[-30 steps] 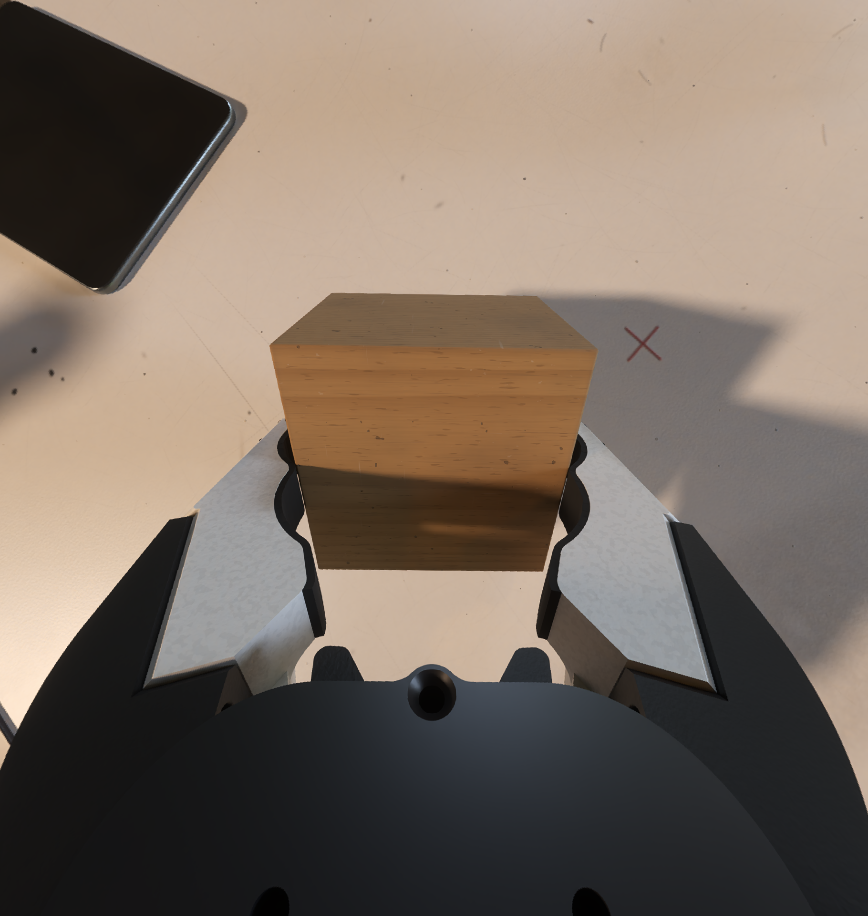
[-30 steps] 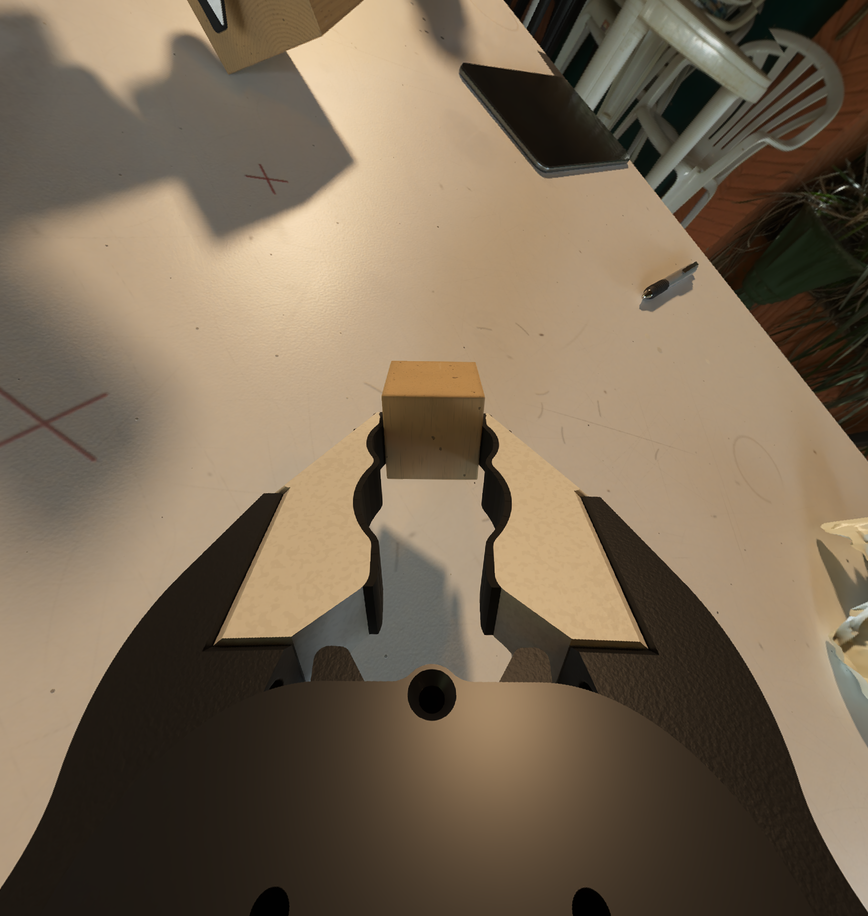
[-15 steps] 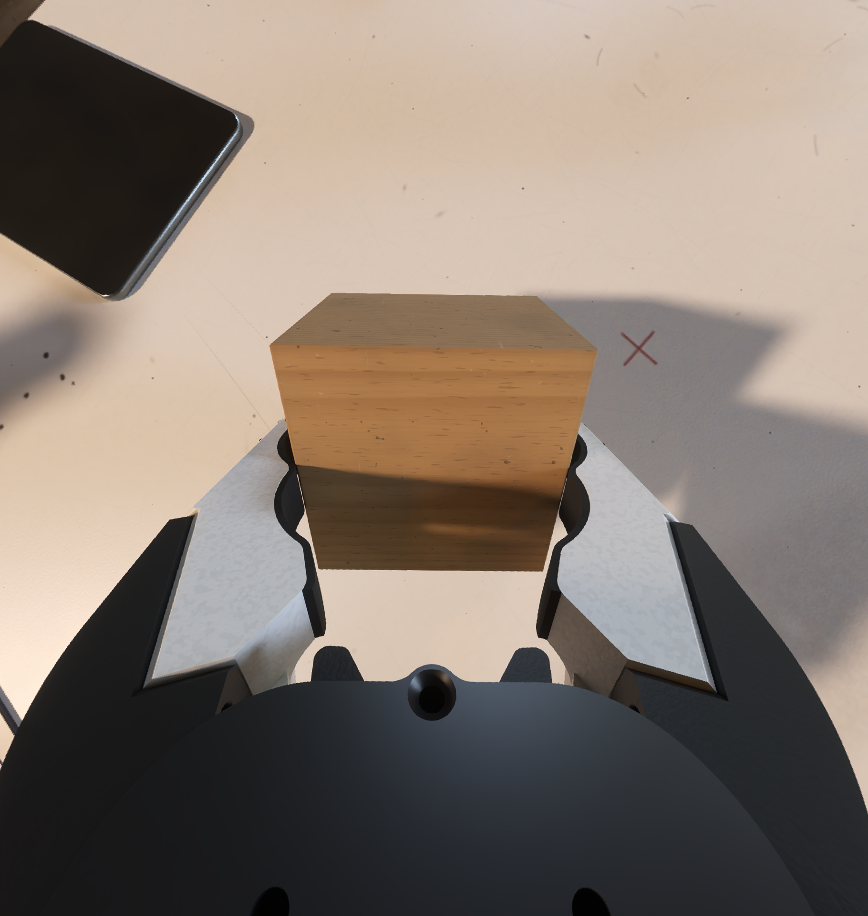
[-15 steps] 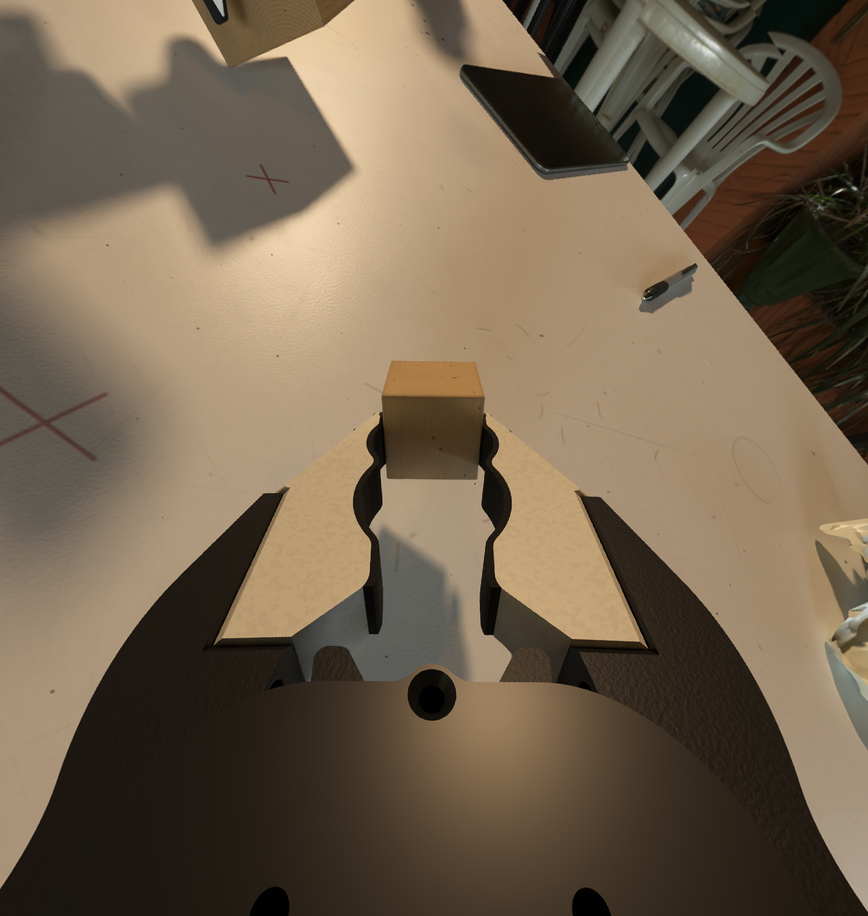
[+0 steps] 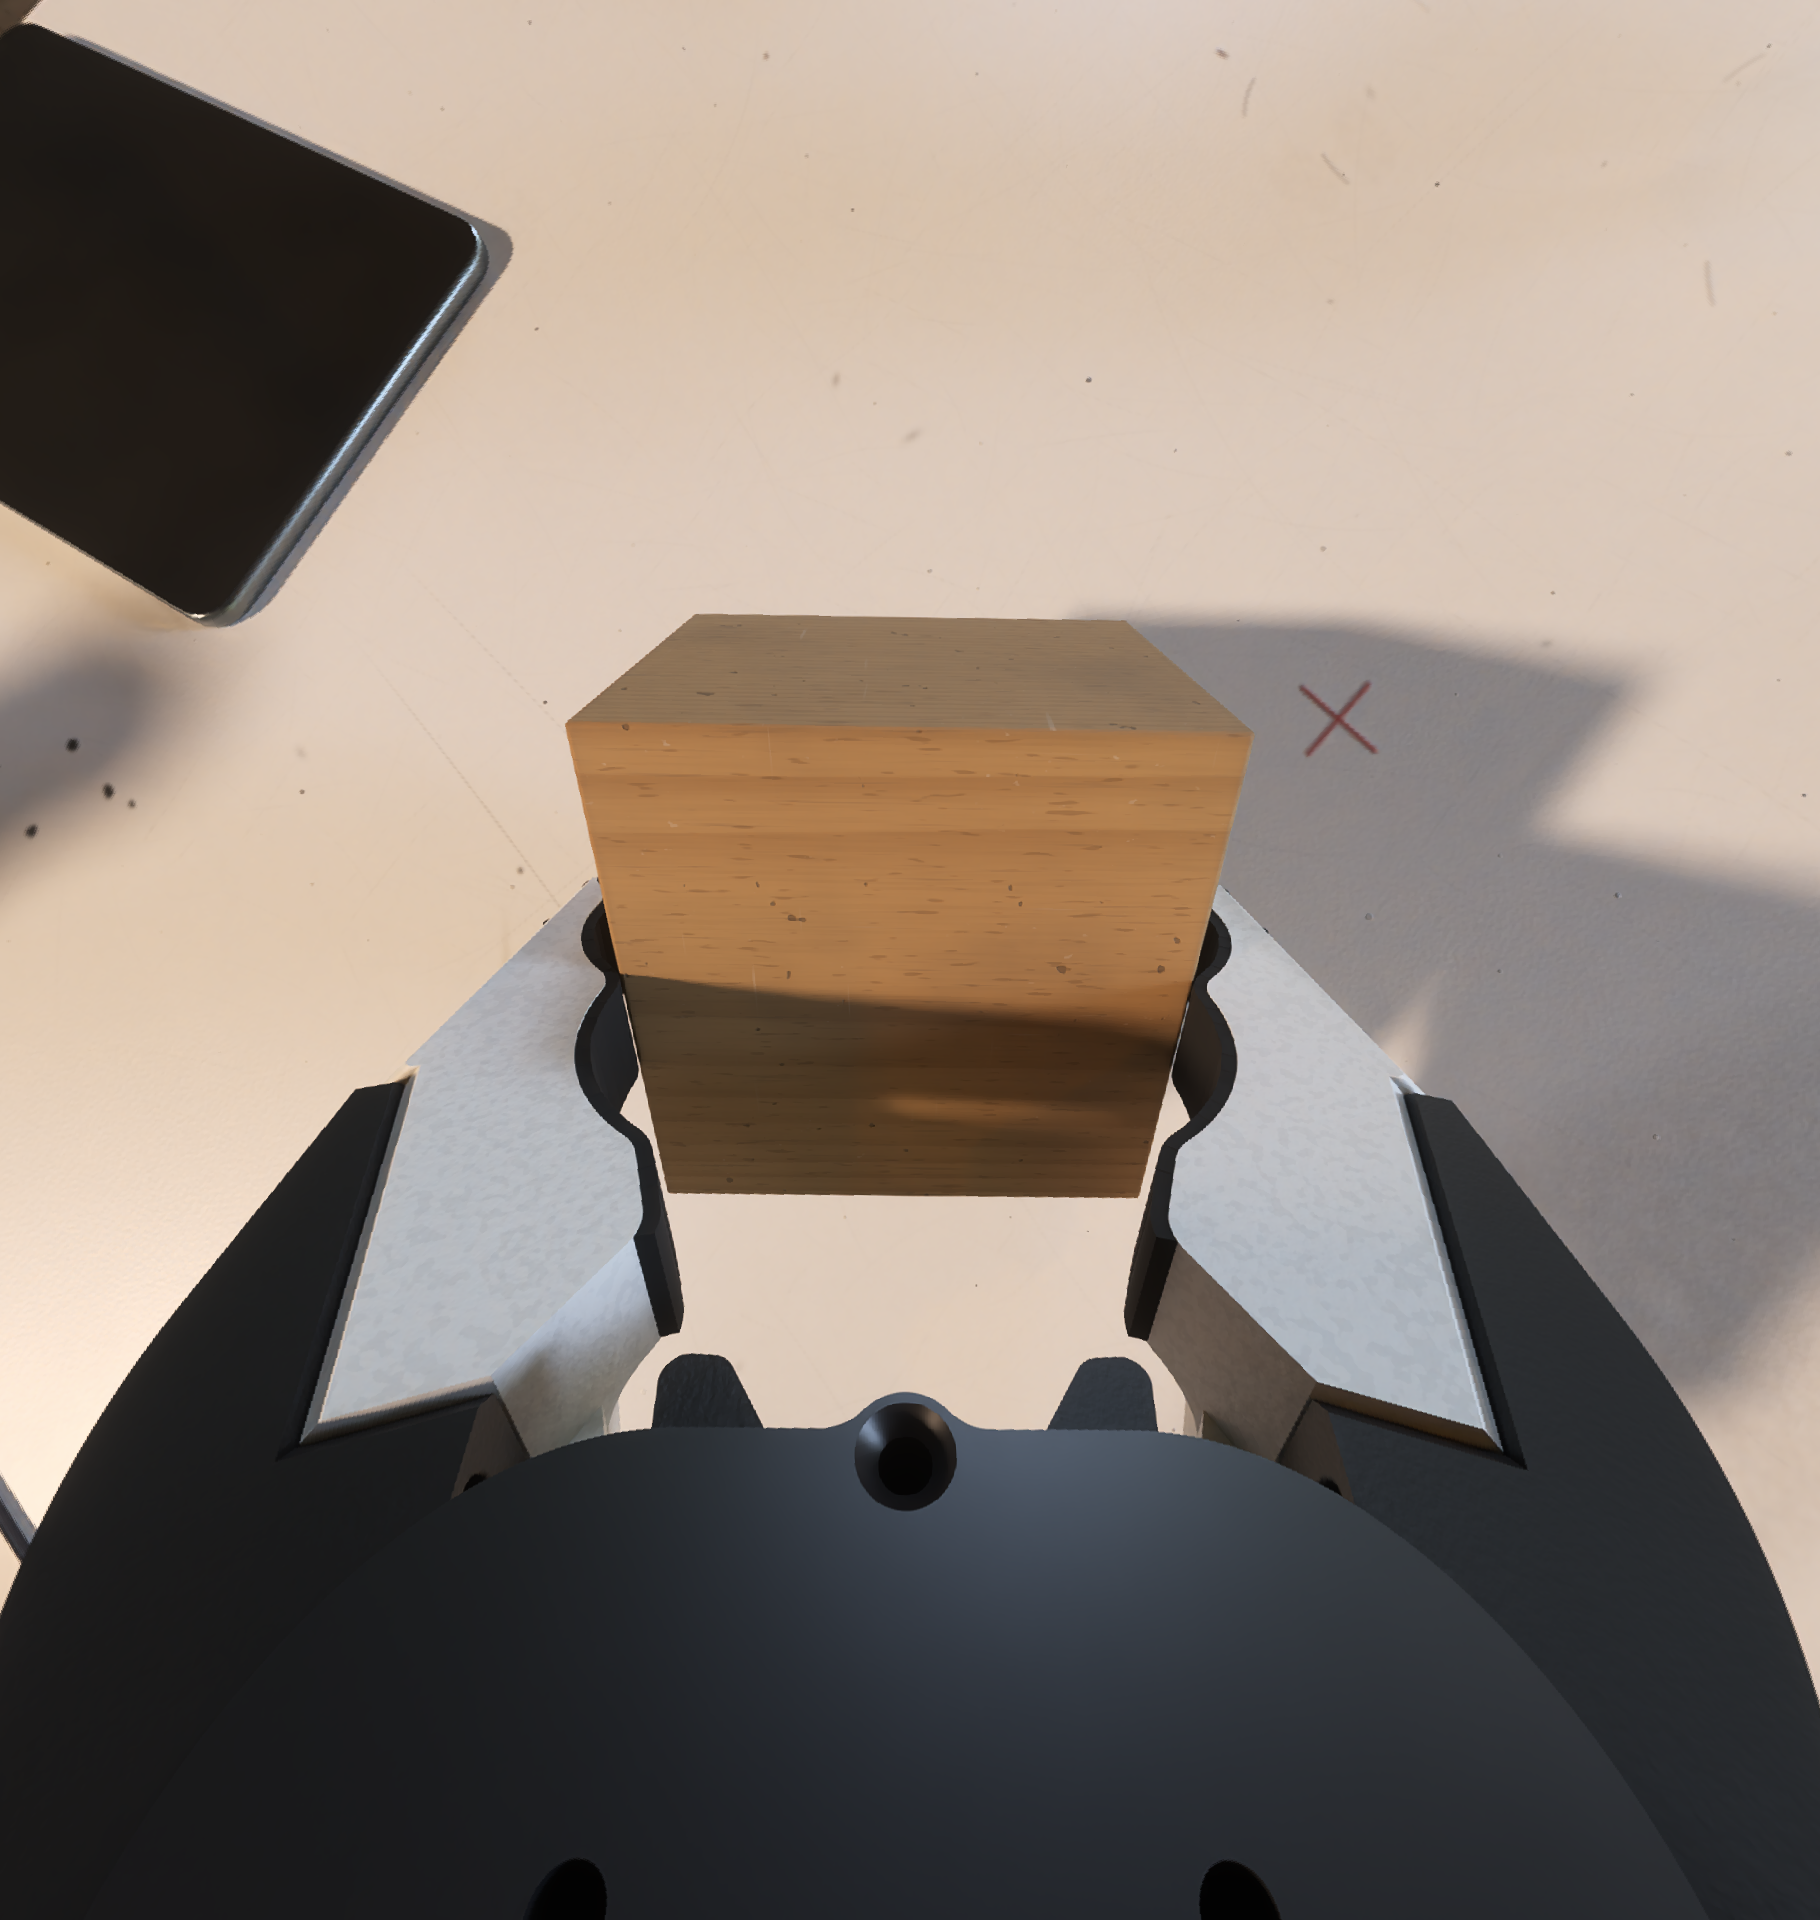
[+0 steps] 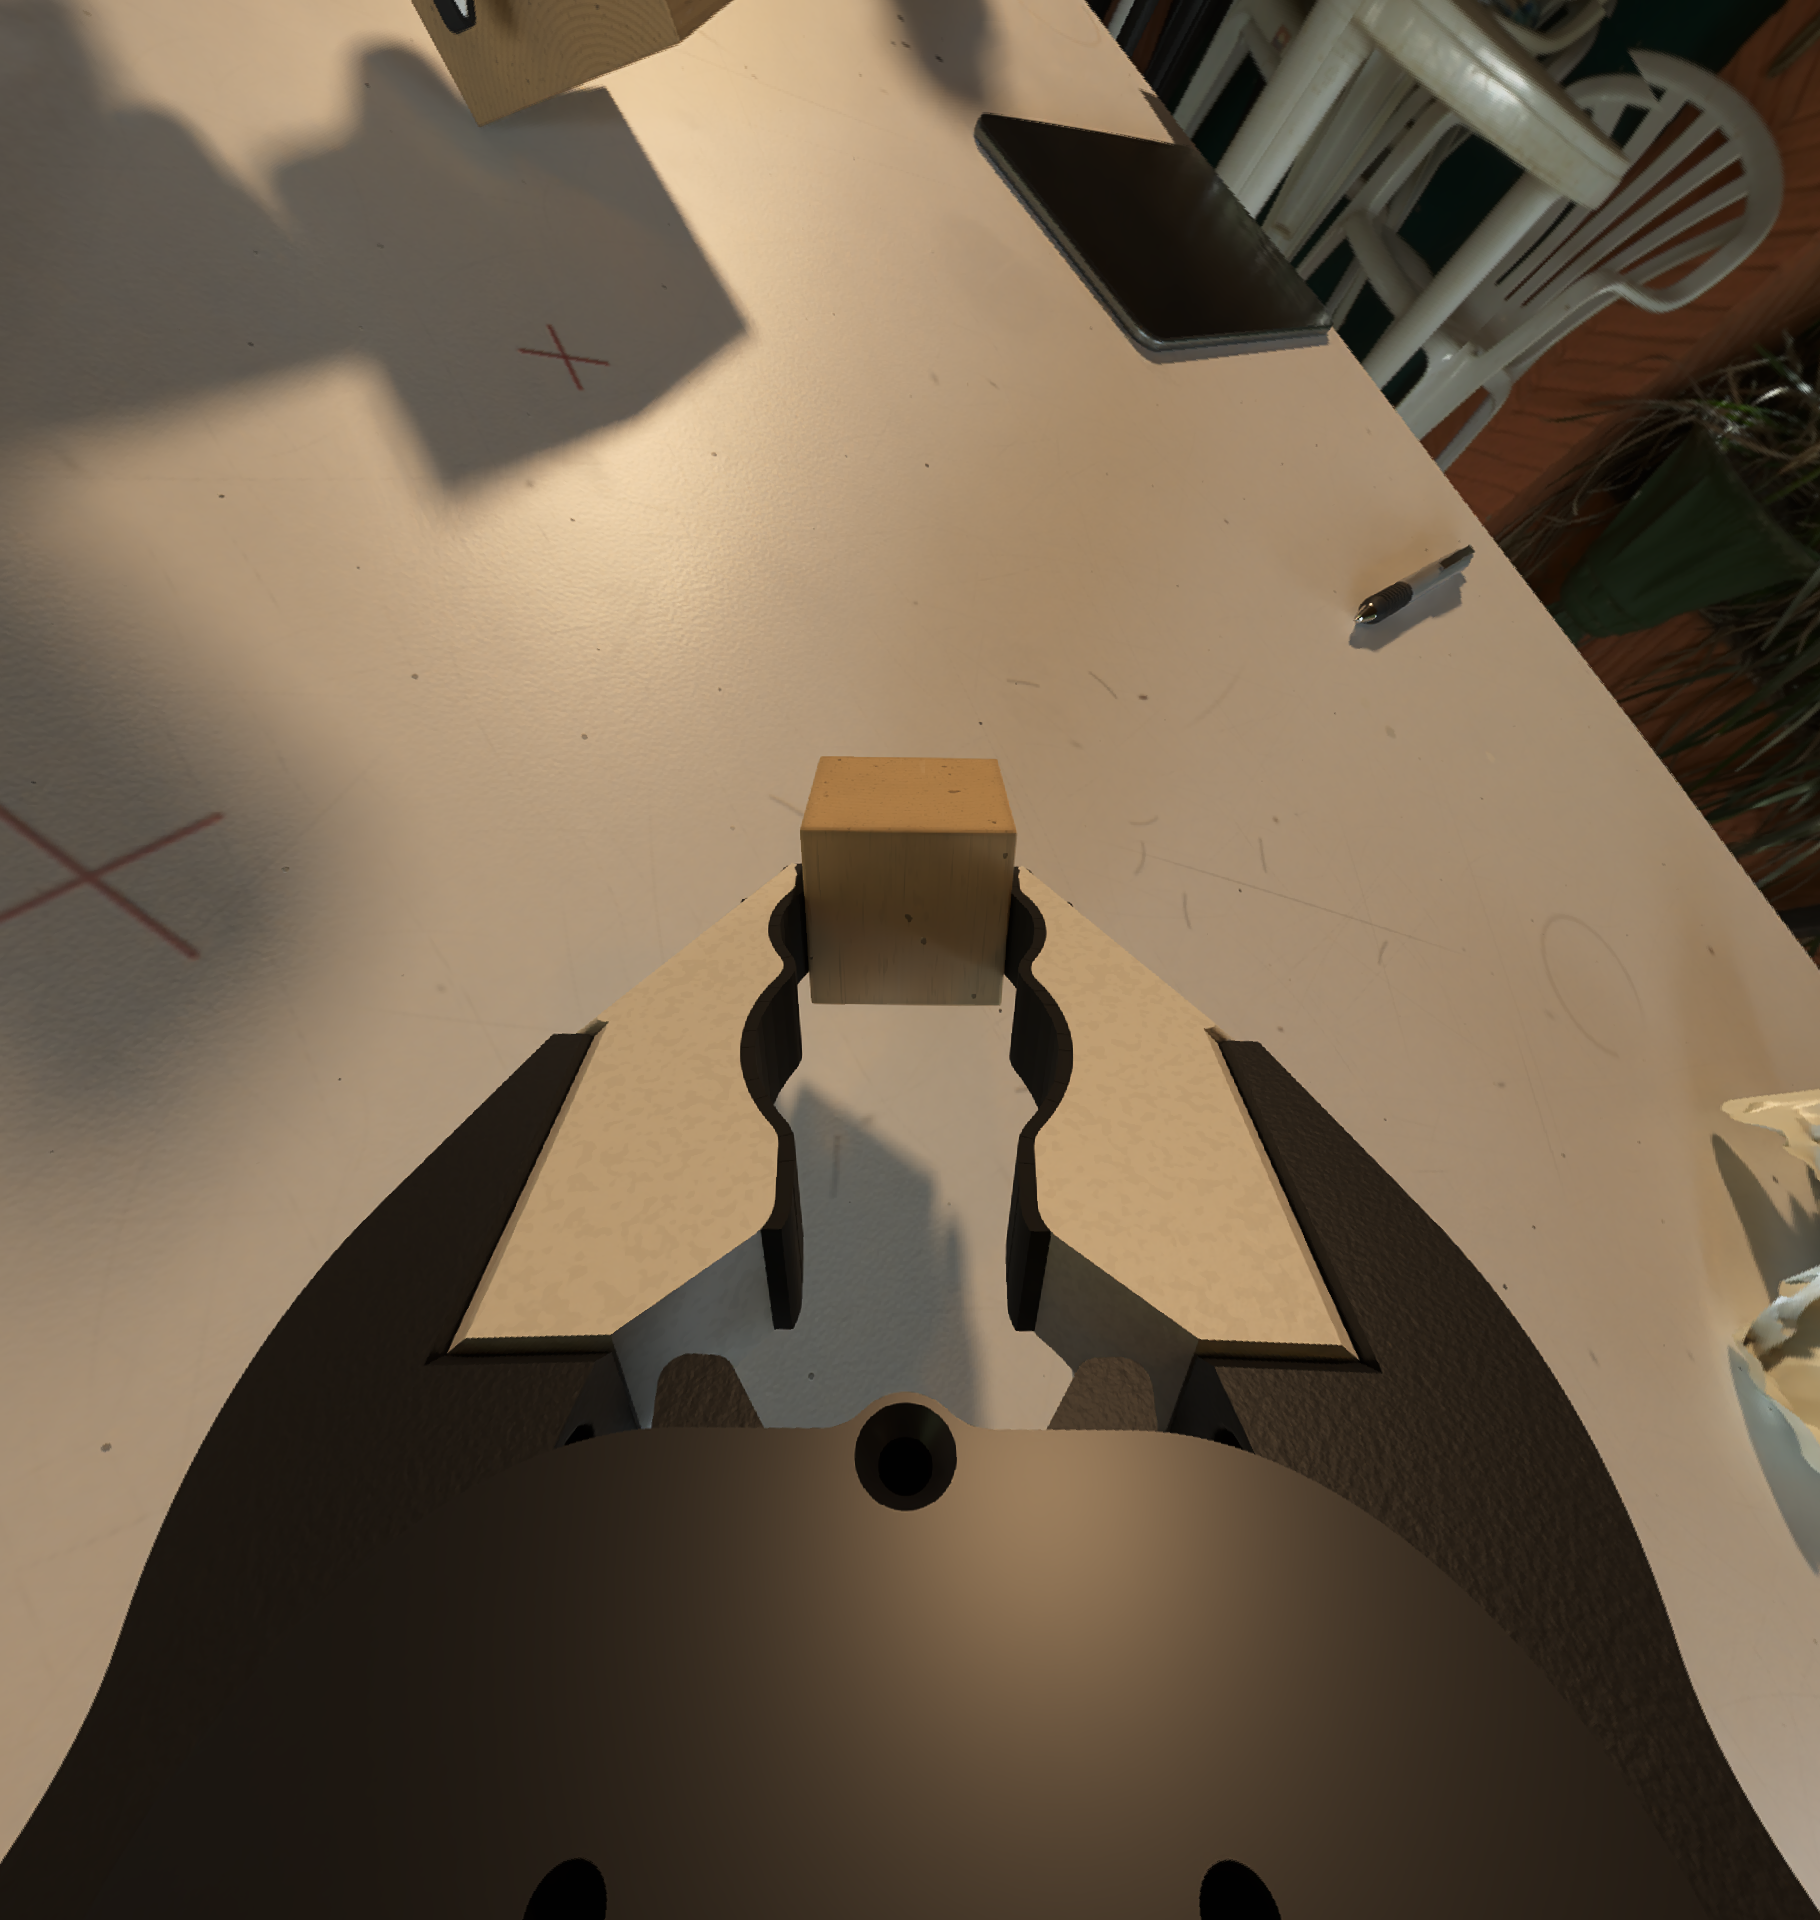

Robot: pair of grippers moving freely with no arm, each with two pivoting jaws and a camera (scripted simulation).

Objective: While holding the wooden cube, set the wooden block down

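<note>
Left wrist view | left tongs [image 5: 906,935] grip wooden block [image 5: 906,894] | above table [image 5: 1093,312]

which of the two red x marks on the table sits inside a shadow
The smaller, farther red X, near the larger wooden block; dark shadow covers it. The bigger X at the left edge lies mostly in lit table.

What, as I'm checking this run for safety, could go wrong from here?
The left gripper pinches the big block only with its tips; it may tilt or slip. The block seems above the table; opening early would drop it. The right gripper holds the small cube by its tips too; it could slip.
</note>
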